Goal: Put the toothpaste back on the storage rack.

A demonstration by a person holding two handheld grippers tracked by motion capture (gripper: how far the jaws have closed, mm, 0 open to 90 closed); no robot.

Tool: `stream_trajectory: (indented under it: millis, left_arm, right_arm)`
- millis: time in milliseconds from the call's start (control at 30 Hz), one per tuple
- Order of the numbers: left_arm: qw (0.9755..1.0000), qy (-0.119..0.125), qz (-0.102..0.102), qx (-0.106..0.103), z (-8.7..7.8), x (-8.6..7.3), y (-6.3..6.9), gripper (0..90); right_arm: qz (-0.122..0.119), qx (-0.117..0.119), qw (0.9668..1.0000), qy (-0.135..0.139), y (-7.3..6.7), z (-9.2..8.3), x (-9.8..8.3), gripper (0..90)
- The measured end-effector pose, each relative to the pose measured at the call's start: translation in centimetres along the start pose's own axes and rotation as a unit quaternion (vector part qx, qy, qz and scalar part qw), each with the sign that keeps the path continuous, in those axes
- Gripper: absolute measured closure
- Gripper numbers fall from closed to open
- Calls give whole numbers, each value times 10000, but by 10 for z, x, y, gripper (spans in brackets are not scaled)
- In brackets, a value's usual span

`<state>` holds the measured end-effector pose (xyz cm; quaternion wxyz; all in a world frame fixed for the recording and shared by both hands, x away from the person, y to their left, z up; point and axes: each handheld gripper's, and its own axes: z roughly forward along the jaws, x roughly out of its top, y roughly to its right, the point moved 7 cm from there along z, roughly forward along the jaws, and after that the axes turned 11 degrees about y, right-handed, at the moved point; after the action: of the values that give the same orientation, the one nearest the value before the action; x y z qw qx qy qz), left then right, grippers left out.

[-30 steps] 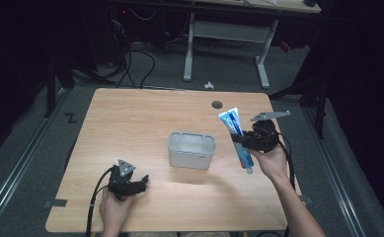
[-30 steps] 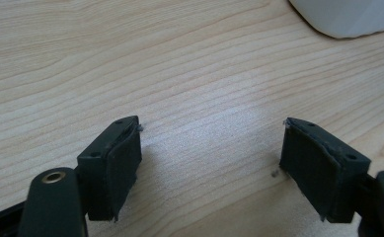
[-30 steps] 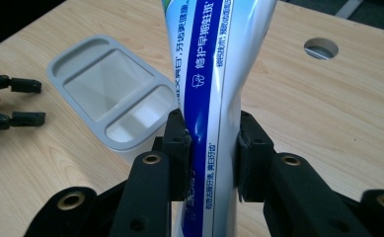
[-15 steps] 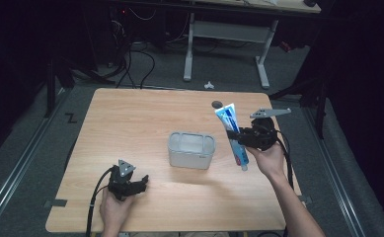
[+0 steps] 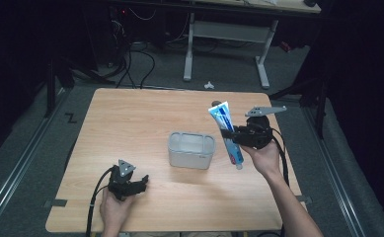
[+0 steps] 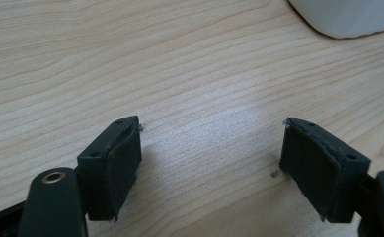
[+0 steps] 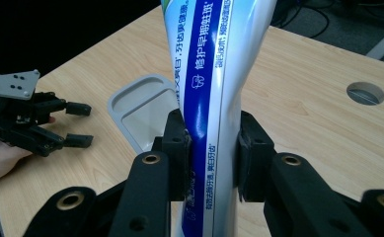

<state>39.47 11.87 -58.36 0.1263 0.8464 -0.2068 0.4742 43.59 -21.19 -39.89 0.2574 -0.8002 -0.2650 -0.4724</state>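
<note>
The right tongs are clamped on a tube of toothpaste, the two black pads pressing its sides about midway along its length, so that the tube is pinched narrow between them. Seen from above, the tube hangs clear of the worktop, tilted: its flat crimped end points up and away from the person, its white cap down toward the near edge. It is white and blue with printed characters along the side. The right hand holds these tongs from below, over the right part of the worktop, with a cable trailing back along the forearm and a grey three-cornered plate on top.

Just left of the tube stands a grey tub, rounded at the corners, near the middle of the worktop; the tube is beside it, not over it. In the right gripper view the tub's rim shows behind the tube.

The left tongs stand apart with nothing between them, as the left gripper view shows: bare wood lies between the two pads. They rest low on the worktop near its front left corner, held in the left hand, pointing toward the tub and well apart from it.

A round hole is cut in the worktop near its far edge.
</note>
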Motion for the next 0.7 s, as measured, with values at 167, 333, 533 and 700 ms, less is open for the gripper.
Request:
stream_trajectory:
  millis: [167, 333, 533, 700]
  left_arm:
    - [10000, 6, -1, 9, 0, 0, 0, 241]
    - [10000, 7, 0, 19, 0, 0, 0, 243]
    - [10000, 3, -3, 26, 1, 0, 0, 243]
    - [10000, 5, -1, 43, 1, 0, 0, 244]
  right_arm:
    - [-3, 69, 9997, 216, -2, 1, 15, 713]
    - [-136, 109, 9994, 288, -9, 6, 25, 713]
    - [-162, 156, 9980, 596, -15, 18, 35, 713]
    - [-69, 194, 9966, 794, -16, 27, 38, 712]
